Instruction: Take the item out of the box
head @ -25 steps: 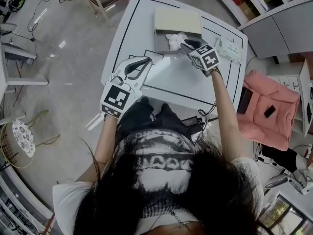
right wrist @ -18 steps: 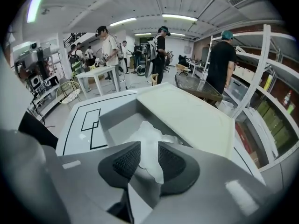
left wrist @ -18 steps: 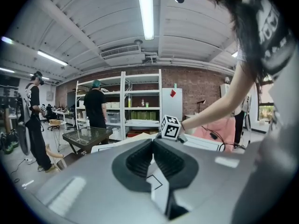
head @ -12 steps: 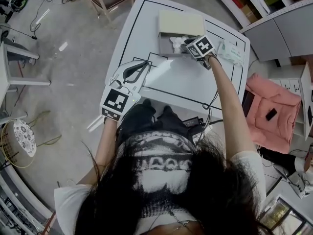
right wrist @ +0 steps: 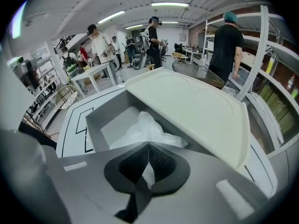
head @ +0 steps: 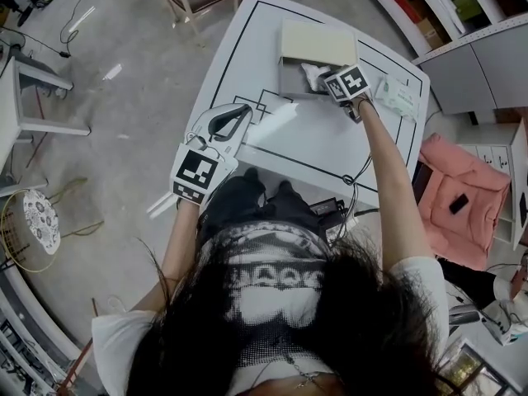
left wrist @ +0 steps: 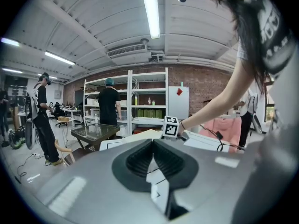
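Lift slowly, straight up, with the right gripper, fingers just closed and pinching a fold of the white wrapped item inside the open box at the tabletop's far edge; keep clear of the raised lid. Pinch on thin film plain in the right gripper view, hidden behind the marker cube in the head view. Left gripper by the near left corner, fingers clenched on nothing.
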{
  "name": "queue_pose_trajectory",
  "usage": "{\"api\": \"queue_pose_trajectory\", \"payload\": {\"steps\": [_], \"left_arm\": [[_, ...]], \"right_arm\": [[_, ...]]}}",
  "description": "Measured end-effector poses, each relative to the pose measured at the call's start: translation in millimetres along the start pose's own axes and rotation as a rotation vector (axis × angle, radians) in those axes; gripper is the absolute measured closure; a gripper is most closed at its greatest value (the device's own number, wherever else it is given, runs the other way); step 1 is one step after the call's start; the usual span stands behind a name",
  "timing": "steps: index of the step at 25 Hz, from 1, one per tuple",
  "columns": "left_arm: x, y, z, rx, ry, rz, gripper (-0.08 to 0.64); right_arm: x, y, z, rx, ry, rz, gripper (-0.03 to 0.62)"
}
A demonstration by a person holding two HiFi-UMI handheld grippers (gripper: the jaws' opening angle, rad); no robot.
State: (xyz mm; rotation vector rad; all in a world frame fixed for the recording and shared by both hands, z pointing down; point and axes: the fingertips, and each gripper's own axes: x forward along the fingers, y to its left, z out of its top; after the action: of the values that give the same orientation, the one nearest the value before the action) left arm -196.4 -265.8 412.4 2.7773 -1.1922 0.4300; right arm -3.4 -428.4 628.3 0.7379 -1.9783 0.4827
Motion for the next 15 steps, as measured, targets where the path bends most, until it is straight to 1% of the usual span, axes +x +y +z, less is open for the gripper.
{"api": "queue_pose_trajectory", "payload": {"steps": [3,8,11,15], "left_arm": [[1,-1,0,0.004,0.000,-0.009,0.560],[3,-2,0,0.009,0.000,-0.023,0.560],[6,-4,2,0.015,-0.004,-0.041,0.560],[11,-7,5,0.022,-0.008,-0.068,0.560]], "right_arm": [[-9,2,4,-0.012,-0.023,0.002,0.586],[-35,11,16,-0.052,-0.090,-0.001,0.586],[-54,15,16,-0.074,-0.127,-0.024,0.586],[-79,24,16,-0.062,-0.202,-0.055,0.586]]}}
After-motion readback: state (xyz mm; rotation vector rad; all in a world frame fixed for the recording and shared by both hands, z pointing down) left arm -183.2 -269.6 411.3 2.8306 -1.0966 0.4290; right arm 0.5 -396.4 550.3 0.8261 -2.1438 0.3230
